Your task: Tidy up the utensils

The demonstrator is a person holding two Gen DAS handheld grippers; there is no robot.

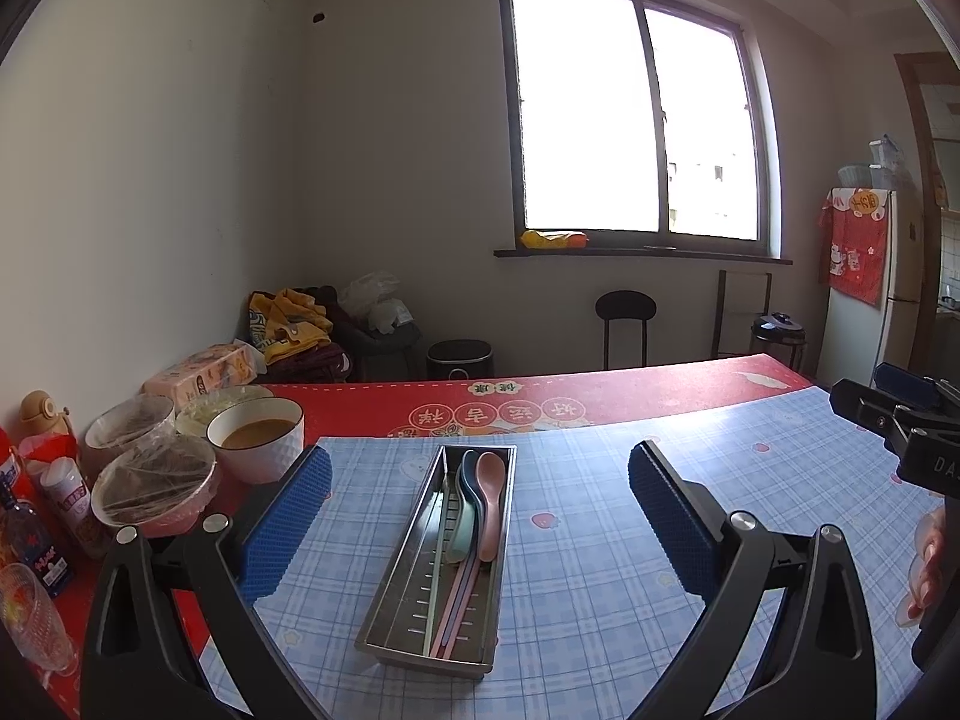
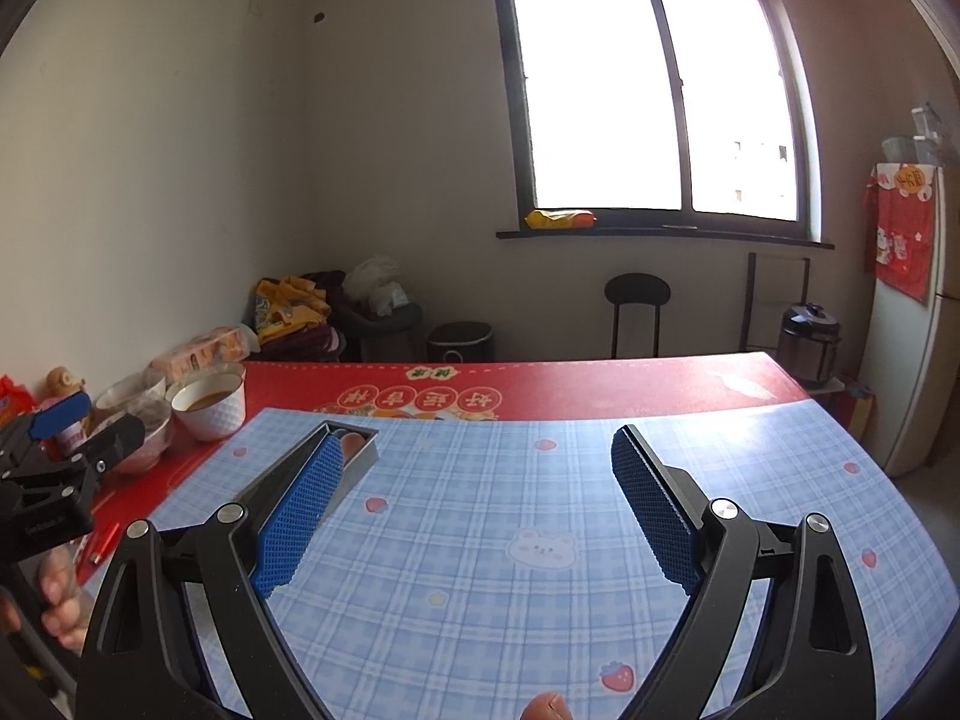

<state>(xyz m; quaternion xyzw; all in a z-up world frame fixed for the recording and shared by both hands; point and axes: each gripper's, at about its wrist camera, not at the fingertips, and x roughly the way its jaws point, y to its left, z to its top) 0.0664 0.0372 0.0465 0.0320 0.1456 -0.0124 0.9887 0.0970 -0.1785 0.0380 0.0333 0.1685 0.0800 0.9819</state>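
A long steel tray (image 1: 384,618) lies on the blue checked mat. In it lie a pink spoon (image 1: 491,498), a blue spoon (image 1: 469,480), a pale green spoon (image 1: 461,531) and pink and green chopsticks (image 1: 451,612). My left gripper (image 1: 480,510) is open and empty, its blue pads either side of the tray, above it. My right gripper (image 2: 471,504) is open and empty over the bare mat, to the right of the tray (image 2: 363,456), which its left finger partly hides.
At the table's left edge stand a white bowl of brown liquid (image 1: 257,438), wrapped bowls (image 1: 153,483), a tissue pack (image 1: 198,375), bottles and a glass (image 1: 30,612). The red tablecloth (image 1: 600,390) runs along the far edge. A stool and a fridge stand beyond.
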